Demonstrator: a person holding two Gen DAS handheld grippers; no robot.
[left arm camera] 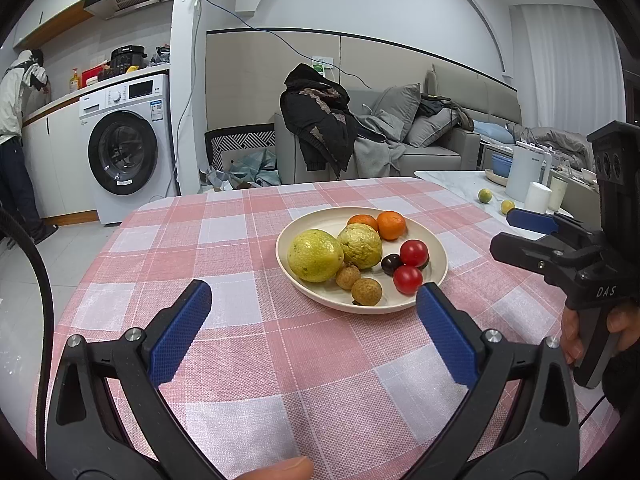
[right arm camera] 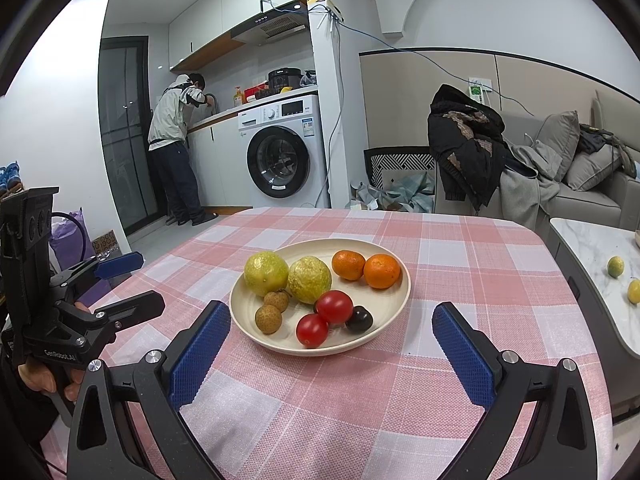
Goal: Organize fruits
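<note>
With both grippers, left gripper [left arm camera: 314, 304] and right gripper [right arm camera: 332, 326], spread empty, reach over plate [right arm camera: 394, 312] near rim, probably for tomato [right arm camera: 312, 330].

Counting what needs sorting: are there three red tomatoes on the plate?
No, the right wrist view shows only two red tomatoes on the plate, beside one dark fruit.

Your right gripper [left arm camera: 532, 232] carries "DAS" in pale letters on its black body, readable from the left wrist view. Your left gripper [right arm camera: 124, 280] carries "GenRobot.AI" on its body, seen from the right wrist view. Washing machine [right arm camera: 280, 148] panel labels and the wall sticker [right arm camera: 476, 92] are too small to read.
</note>
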